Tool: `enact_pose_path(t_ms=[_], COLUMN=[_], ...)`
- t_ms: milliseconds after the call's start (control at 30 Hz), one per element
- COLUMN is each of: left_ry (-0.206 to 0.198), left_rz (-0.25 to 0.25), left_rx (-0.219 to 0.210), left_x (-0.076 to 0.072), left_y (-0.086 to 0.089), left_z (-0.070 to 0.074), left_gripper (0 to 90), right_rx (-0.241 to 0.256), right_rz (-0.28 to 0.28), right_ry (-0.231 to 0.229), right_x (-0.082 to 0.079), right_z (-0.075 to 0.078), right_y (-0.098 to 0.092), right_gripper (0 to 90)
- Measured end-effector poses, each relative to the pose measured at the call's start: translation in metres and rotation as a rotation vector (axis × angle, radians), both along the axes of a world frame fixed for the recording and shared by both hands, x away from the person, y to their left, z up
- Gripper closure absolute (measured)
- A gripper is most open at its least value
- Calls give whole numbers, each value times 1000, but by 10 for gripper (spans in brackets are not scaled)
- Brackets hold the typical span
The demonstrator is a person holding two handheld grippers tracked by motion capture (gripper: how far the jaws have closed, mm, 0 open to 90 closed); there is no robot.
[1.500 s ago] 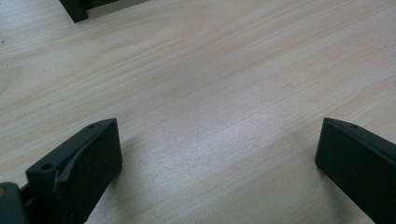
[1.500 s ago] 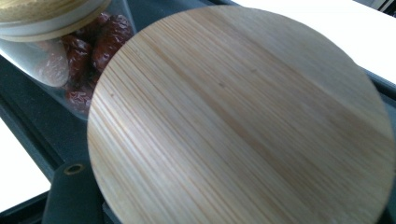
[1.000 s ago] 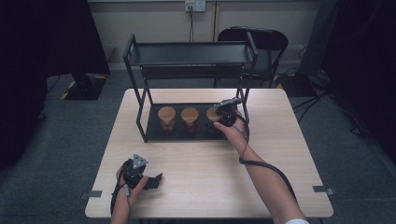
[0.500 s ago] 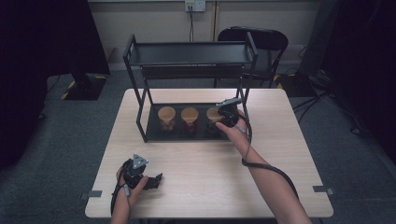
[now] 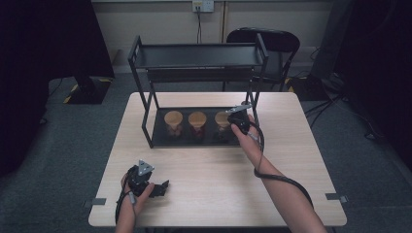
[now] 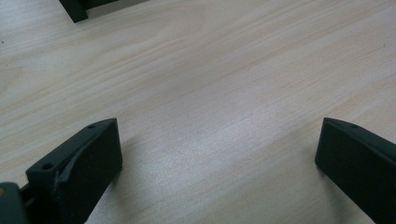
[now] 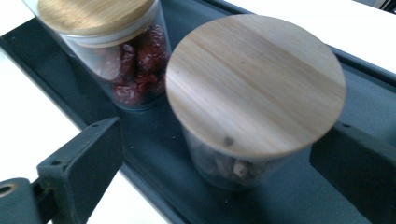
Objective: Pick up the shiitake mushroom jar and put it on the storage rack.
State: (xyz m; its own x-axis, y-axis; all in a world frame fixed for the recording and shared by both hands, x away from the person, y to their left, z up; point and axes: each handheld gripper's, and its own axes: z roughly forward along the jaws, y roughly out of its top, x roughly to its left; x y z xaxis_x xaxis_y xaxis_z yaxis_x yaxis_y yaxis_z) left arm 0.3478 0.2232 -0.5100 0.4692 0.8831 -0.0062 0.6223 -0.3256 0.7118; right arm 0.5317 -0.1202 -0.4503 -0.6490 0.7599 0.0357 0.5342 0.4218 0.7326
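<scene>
My right gripper (image 5: 232, 118) is spread wide, one jaw on either side of the rightmost jar (image 7: 254, 100) on the rack's bottom tray (image 5: 160, 133), not clamping it; my left gripper (image 5: 163, 187) rests gaping and empty on the table (image 6: 210, 84)

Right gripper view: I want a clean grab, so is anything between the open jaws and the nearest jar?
Nothing visible. The right hand-held gripper has its jaws apart on either side of the nearest jar. The red-filled jar stands behind, clear of the gap.
</scene>
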Motion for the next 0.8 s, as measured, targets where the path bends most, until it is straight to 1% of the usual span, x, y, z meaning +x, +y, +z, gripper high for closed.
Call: enact_pose_path(t_ms=[333, 600, 800], left_ry=[0, 0, 0], left_rz=[0, 0, 0], left_rx=[0, 0, 0], left_x=[0, 0, 0], left_y=[0, 0, 0], left_z=[0, 0, 0], left_gripper=[2, 2, 2], right_rx=[-6, -19, -15], right_rz=[-25, -31, -35], right_ry=[-20, -41, -44], right_x=[-12, -20, -25], right_z=[4, 8, 9], right_y=[1, 0, -1], right_gripper=[20, 21, 22])
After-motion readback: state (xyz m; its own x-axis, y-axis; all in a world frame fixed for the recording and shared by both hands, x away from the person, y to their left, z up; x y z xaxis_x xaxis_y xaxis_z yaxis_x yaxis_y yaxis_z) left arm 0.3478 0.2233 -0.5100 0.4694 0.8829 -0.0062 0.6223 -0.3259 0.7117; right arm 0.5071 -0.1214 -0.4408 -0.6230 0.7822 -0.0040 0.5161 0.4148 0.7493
